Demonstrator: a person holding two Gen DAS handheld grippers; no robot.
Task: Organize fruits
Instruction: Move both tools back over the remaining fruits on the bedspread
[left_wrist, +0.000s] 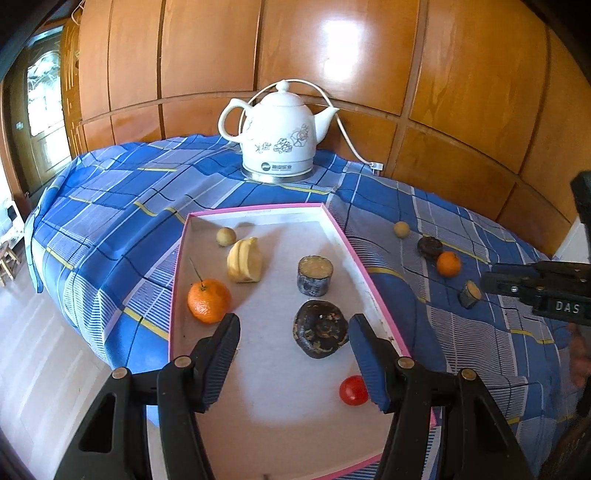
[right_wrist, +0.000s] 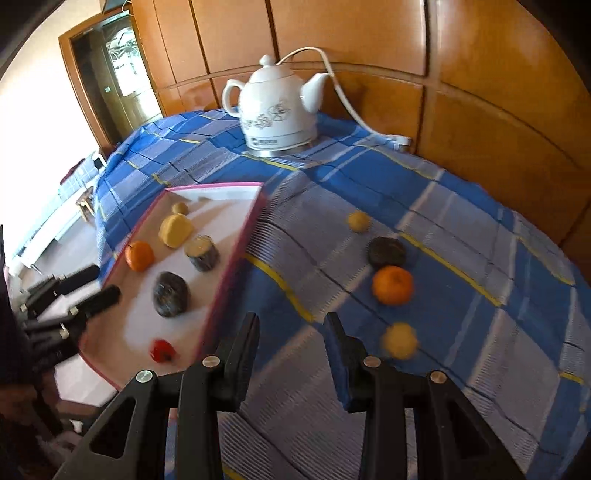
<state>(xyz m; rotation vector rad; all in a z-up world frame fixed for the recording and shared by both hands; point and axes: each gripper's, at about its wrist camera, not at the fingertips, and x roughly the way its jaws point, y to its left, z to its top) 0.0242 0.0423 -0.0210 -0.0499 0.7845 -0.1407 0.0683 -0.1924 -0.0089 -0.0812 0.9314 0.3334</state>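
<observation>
Mid-sort: six fruits lie in the pink-rimmed tray (left_wrist: 334, 225); four lie loose on the checked cloth (right_wrist: 480, 229). Our left gripper (left_wrist: 293, 332) hangs open above the tray, our right gripper (right_wrist: 291, 332) empty, jaws narrowly apart. Next we reach for the near cut piece (right_wrist: 400, 339).

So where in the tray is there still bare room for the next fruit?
Free: the tray floor nearest the left tool, beside the red fruit, and the far right corner behind the cut cylinder. Crowded: the left side, around the orange and banana piece.
</observation>
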